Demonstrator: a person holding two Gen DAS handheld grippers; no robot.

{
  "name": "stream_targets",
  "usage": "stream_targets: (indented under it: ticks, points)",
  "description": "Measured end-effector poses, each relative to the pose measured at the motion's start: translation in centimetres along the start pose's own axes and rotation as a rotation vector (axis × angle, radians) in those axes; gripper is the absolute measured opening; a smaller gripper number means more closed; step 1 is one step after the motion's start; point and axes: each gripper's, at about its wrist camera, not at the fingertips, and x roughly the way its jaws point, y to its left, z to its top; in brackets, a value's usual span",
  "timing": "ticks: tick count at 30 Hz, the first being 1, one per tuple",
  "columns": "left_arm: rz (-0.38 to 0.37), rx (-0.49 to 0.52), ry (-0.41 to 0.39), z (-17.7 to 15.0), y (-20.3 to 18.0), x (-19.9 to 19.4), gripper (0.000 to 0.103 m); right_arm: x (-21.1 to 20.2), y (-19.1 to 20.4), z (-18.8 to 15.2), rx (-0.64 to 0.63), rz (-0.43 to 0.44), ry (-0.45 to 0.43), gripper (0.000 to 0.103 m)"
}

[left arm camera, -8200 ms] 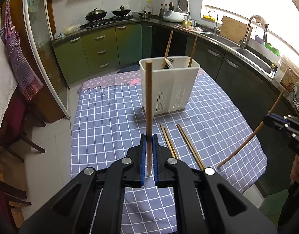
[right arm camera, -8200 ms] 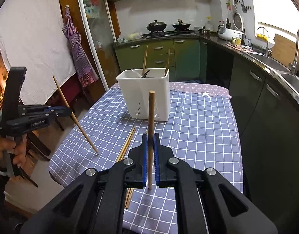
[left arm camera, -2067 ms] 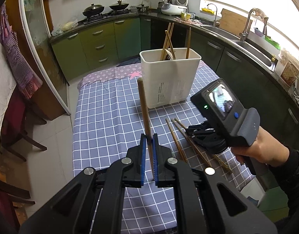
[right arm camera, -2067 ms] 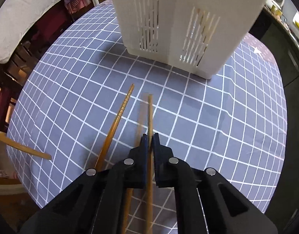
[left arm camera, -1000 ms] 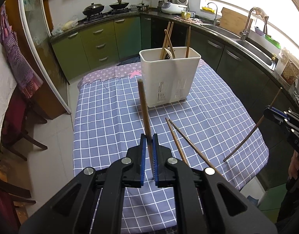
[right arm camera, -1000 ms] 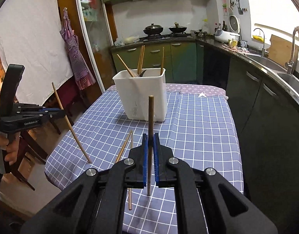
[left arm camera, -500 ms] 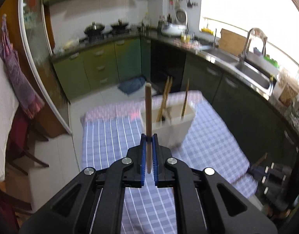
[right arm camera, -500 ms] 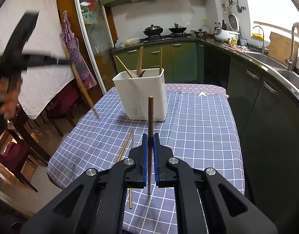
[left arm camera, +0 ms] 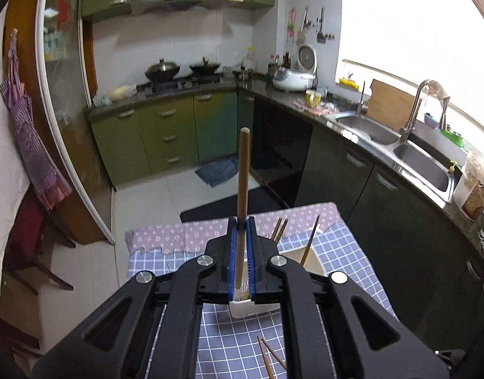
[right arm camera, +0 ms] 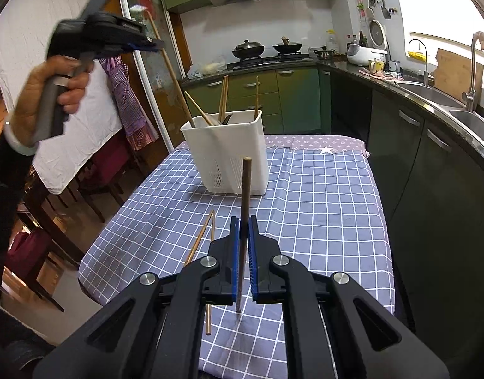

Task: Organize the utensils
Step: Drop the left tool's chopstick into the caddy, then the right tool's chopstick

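Both grippers carrying chopsticks toward the white holder (right arm camera: 229, 154).
Left gripper (left arm camera: 242, 252) jaws clamped on a chopstick (left arm camera: 242, 189), poised above the holder for dropping in; right gripper (right arm camera: 244, 255) jaws clamped on another chopstick (right arm camera: 245, 208); two loose chopsticks (right arm camera: 207, 237) lie on the checked-cloth counter (right arm camera: 320, 195); green-cabinet kitchen behind.

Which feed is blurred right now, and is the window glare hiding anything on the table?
Right wrist view: left gripper and its hand are motion-smeared; the holder and loose chopsticks stay sharp. Left wrist view: slightly soft, window blown out white, but the tablecloth reads clearly. Both show fisheye bending at the edges.
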Motion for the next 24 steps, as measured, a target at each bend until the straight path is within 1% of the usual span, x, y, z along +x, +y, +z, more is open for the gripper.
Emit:
stream_targets:
  ticks: [2, 5, 8, 10, 11, 12, 13, 14, 15, 20, 24]
  points:
    - [0.001, -0.002, 0.044, -0.6, 0.0, 1.8, 0.006, 0.1, 0.0, 0.2, -0.002, 0.003, 0.005, 0.006]
    - [-0.004, -0.003, 0.130, -2.4, 0.0, 4.5, 0.006, 0.1, 0.1, 1.1, -0.012, -0.001, 0.003, 0.006]
    - [-0.006, 0.006, 0.183, -4.0, 0.0, 6.2, 0.006, 0.1, 0.2, 2.2, -0.021, -0.004, -0.007, 0.006]
    - [-0.009, 0.009, 0.203, -4.9, 0.1, 6.7, 0.007, 0.2, 0.2, 3.4, -0.023, 0.003, -0.012, 0.006]
    - [-0.017, 0.004, 0.206, -5.3, 0.3, 6.6, 0.010, 0.3, 0.3, 4.4, -0.026, 0.002, -0.018, 0.006]
    - [-0.025, -0.002, 0.203, -5.6, 0.5, 6.4, 0.019, 0.3, 0.4, 5.1, -0.026, 0.003, -0.024, 0.006]
    - [-0.032, -0.012, 0.195, -5.7, 0.8, 6.0, 0.025, 0.2, 0.5, 6.0, -0.028, 0.002, -0.032, 0.006]
    - [-0.035, -0.019, 0.182, -5.7, 1.0, 5.4, 0.037, 0.1, 0.7, 7.1, -0.030, 0.000, -0.048, 0.006]
    - [-0.040, -0.025, 0.163, -5.8, 1.3, 4.7, 0.039, -0.2, 0.9, 8.1, -0.031, 0.000, -0.066, 0.006]
    - [-0.061, -0.037, 0.080, -6.6, 2.8, -0.4, 0.039, -1.5, 1.7, 13.9, -0.019, 0.005, -0.194, 0.006]
    - [-0.067, -0.037, 0.084, -8.7, 4.2, -2.9, 0.040, -1.3, 2.2, 18.5, 0.009, 0.007, -0.266, 0.006]
